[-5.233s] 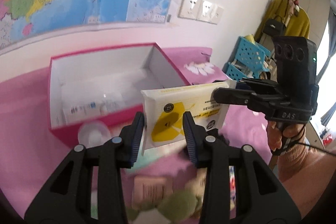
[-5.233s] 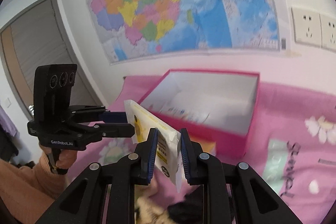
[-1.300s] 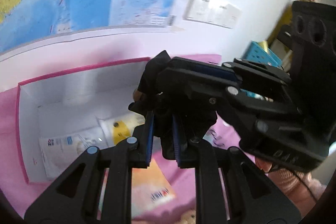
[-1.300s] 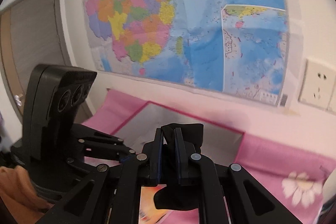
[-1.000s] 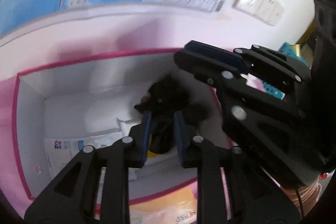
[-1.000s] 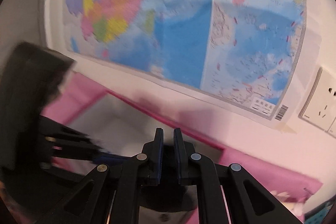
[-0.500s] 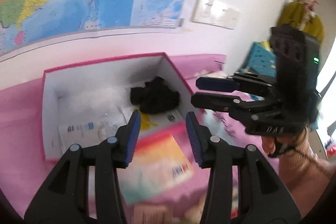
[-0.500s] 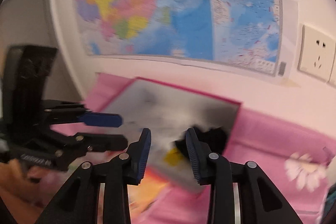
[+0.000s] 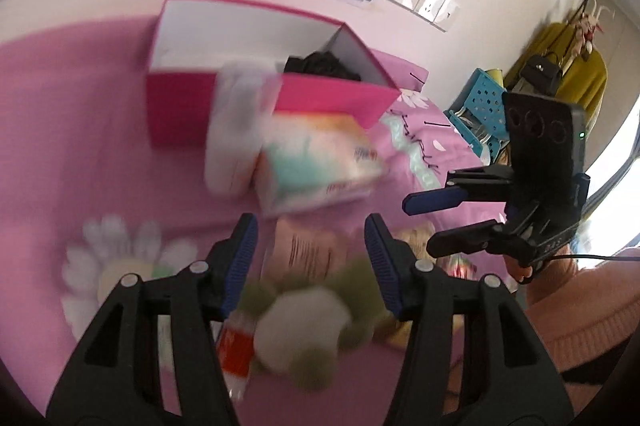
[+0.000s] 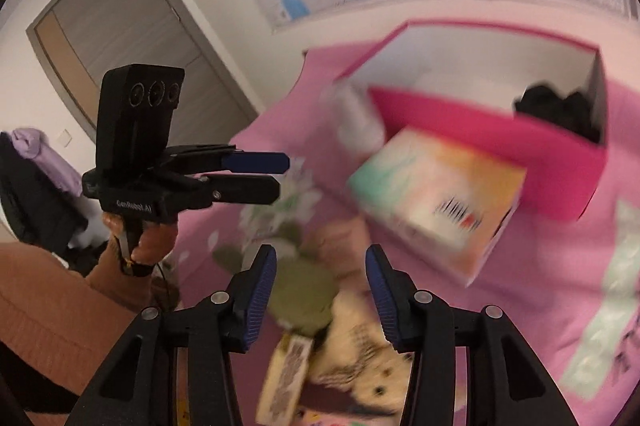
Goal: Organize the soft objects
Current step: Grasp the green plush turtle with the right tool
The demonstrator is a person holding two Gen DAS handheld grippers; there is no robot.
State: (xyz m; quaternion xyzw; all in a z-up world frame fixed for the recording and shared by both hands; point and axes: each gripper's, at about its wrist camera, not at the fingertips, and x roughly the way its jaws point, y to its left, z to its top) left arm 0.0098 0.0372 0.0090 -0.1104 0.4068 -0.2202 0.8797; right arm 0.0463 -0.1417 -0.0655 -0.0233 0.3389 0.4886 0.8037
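A pink box (image 9: 260, 114) (image 10: 480, 146) stands on the pink flowered bedspread, with a black cloth (image 9: 320, 62) (image 10: 556, 110) lying in its right end. In front of it lean a pastel tissue pack (image 9: 316, 162) (image 10: 436, 202) and a white pack (image 9: 236, 130). Nearer me lies a blurred pile: a green and white plush (image 9: 304, 322), a green plush (image 10: 304, 298) and a cream plush (image 10: 360, 358). My left gripper (image 9: 310, 258) (image 10: 282, 175) and my right gripper (image 10: 320, 266) (image 9: 418, 226) hover over that pile. The jaws of both are opening, with nothing pressed between them.
A map covers the wall behind the box, with wall sockets (image 9: 424, 0) to its right. A blue basket (image 9: 484, 106) and a yellow garment (image 9: 560, 66) stand beyond the bed's right side. A grey door (image 10: 132, 38) is at the left. An orange sleeve (image 10: 52, 306) is close by.
Both grippers, shut on the black cloth together, carried it into the box and let it go. They have drawn back toward me and opened over the plush pile.
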